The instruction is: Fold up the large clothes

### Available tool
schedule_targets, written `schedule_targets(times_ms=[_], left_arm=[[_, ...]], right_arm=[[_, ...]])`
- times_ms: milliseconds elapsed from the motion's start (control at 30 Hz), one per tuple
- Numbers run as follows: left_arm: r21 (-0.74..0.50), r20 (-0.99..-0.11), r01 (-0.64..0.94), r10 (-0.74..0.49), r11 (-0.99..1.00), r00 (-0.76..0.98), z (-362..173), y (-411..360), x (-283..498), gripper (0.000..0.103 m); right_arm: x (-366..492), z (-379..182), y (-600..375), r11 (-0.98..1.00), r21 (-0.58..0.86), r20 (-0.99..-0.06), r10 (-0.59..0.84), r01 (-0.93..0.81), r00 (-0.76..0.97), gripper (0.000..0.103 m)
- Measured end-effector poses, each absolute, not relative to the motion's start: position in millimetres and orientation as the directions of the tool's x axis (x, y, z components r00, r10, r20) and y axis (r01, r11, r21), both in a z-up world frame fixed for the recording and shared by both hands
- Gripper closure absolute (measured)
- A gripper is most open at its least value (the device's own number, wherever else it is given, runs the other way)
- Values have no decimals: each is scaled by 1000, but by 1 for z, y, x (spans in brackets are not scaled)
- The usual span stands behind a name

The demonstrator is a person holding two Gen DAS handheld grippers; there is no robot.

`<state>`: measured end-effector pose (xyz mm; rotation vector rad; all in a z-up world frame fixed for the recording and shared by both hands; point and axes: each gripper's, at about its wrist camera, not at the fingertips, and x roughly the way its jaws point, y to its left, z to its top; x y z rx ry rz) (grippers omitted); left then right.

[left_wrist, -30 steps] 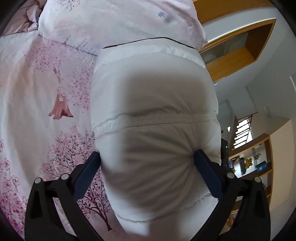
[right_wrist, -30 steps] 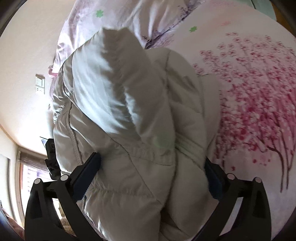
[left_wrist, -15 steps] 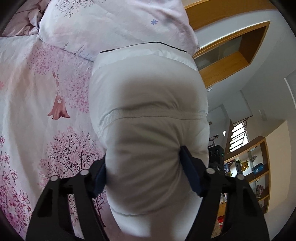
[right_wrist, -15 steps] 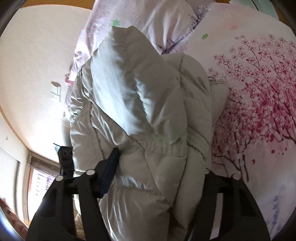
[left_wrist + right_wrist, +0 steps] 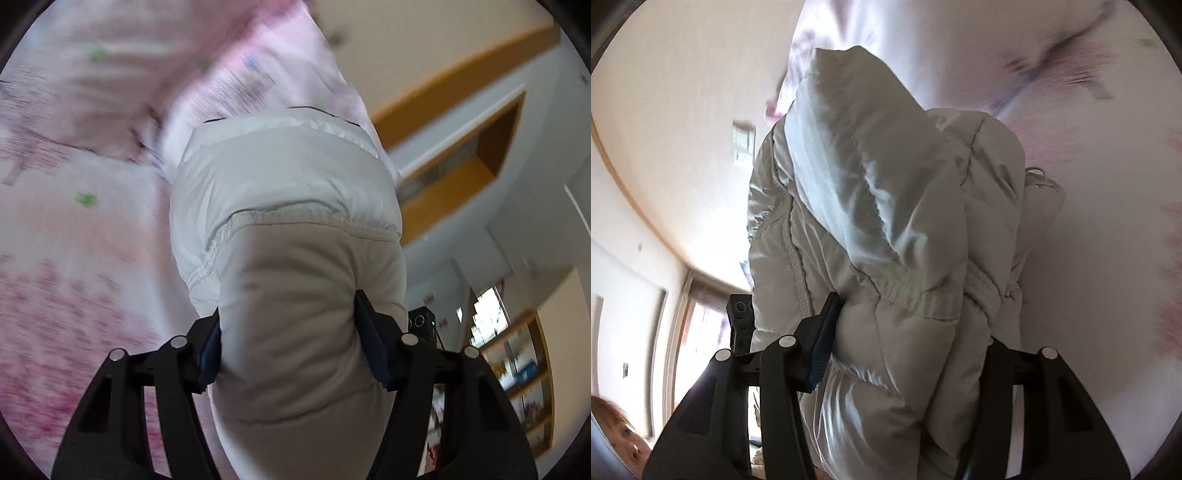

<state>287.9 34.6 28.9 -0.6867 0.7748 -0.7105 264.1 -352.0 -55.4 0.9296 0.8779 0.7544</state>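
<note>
Jacket (image 5: 295, 229) bulk sits pinched in both closing claws, left claw (image 5: 290, 347) and right claw (image 5: 905, 347), above bedspread (image 5: 74, 240).

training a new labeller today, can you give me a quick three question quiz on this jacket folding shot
1. True or false: the left gripper has the white puffy jacket between its fingers.
2. What lies behind the jacket in the left wrist view? A) a pink flowered bedspread B) a wooden floor C) a kitchen counter
3. What is the right gripper squeezing?

Key
1. True; its jaws are closing, pads pressing into the padding.
2. A
3. A bunched, layered part of the same jacket; its jaws are closing too.
</note>
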Motion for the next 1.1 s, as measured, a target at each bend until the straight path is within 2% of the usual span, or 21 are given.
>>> schedule_targets(times_ms=[133, 233, 400, 600, 733, 867, 967, 1033, 1100], left_arm=[[-776, -380, 215, -712, 593, 591, 19, 94, 287, 39], [-769, -420, 145, -664, 622, 619, 4, 128, 291, 40], [-756, -480, 112, -663, 645, 575, -15, 146, 306, 39], [-650, -547, 171, -613, 740, 570, -9, 137, 312, 34], [-552, -603, 170, -531, 816, 595, -4, 119, 322, 31], [-437, -655, 154, -431, 886, 621, 0, 109, 323, 23], [-339, -663, 134, -338, 931, 668, 20, 104, 310, 24], [-293, -646, 128, -295, 947, 704, 36, 104, 295, 24], [-224, -631, 119, -237, 967, 738, 50, 100, 277, 14]], right_arm=[[300, -44, -294, 424, 882, -331, 868, -207, 371, 52], [313, -44, -263, 453, 863, -366, 866, -226, 340, 53], [311, -48, -246, 513, 831, -429, 837, -215, 339, 52], [310, -64, -253, 577, 810, -503, 778, -109, 377, 44], [296, -76, -250, 597, 801, -523, 732, -40, 437, 41], [285, -88, -253, 597, 802, -538, 706, 23, 461, 33], [285, -88, -258, 586, 810, -532, 715, 27, 453, 26], [285, -83, -270, 627, 779, -561, 681, 21, 470, 23], [273, -67, -279, 679, 735, -582, 628, 3, 517, 20]])
